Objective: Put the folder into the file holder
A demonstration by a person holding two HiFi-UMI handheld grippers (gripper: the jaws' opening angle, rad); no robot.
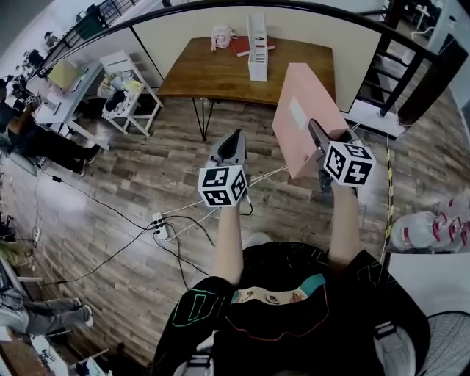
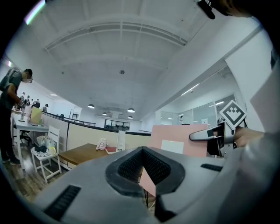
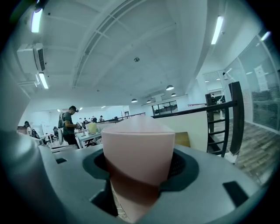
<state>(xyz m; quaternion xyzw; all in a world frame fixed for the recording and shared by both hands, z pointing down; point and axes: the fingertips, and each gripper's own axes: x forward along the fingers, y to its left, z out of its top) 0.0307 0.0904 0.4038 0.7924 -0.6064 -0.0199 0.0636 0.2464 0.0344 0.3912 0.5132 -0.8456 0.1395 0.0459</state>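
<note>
My right gripper [image 1: 317, 139] is shut on a pink folder [image 1: 302, 117] and holds it upright in the air, above the wooden floor. In the right gripper view the folder [image 3: 138, 151] fills the gap between the jaws of the right gripper [image 3: 139, 148]. My left gripper [image 1: 233, 145] is shut and empty, to the folder's left and apart from it. From the left gripper [image 2: 142, 151] I see the folder [image 2: 175, 141] and the right gripper [image 2: 214, 133] at the right. A white file holder [image 1: 257, 48] stands upright on the wooden table [image 1: 213, 77] ahead; it shows again as the file holder [image 2: 121, 140].
A pink object [image 1: 221, 35] and a red book [image 1: 242, 46] lie beside the file holder. A white rack [image 1: 128, 92] stands left of the table. Cables and a power strip [image 1: 160, 224] cross the floor. A dark railing [image 1: 220, 9] and stairs [image 1: 396, 66] border the far side and right.
</note>
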